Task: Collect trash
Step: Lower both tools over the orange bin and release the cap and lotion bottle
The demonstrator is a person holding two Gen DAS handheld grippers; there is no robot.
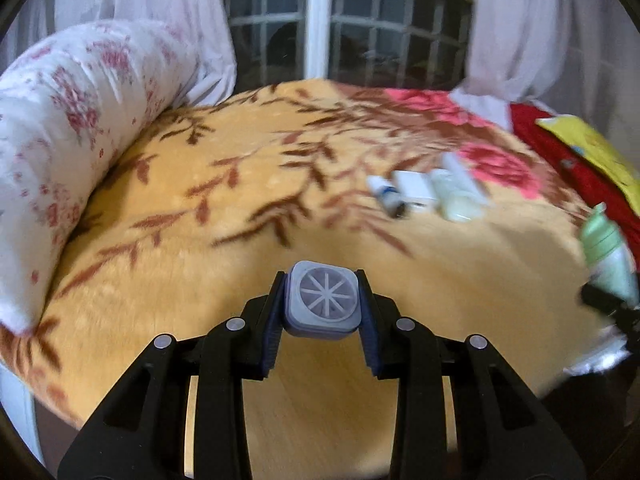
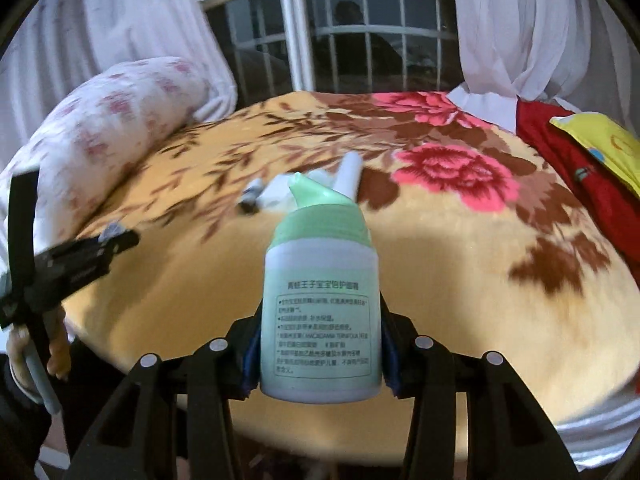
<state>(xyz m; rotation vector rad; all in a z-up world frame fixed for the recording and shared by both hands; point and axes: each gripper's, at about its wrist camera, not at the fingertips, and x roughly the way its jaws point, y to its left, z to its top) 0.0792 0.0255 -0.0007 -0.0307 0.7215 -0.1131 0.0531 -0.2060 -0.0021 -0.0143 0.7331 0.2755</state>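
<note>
My left gripper [image 1: 322, 305] is shut on a small grey square container [image 1: 321, 300] with a star pattern on its face, held above the near part of the bed. My right gripper [image 2: 320, 344] is shut on a white bottle with a green pump top [image 2: 320, 304], held upright; it also shows at the right edge of the left wrist view [image 1: 608, 256]. A cluster of small white tubes and packs [image 1: 432, 192] lies on the blanket [image 1: 240, 184] further in; in the right wrist view the cluster [image 2: 280, 194] sits just behind the bottle.
A floral bolster pillow [image 1: 72, 128] lies along the bed's left side. Red and yellow fabric [image 1: 576, 160] is piled at the right edge. White curtains [image 2: 520, 28] and a barred window [image 1: 320, 20] stand behind the bed. The left gripper shows at the left of the right wrist view [image 2: 80, 256].
</note>
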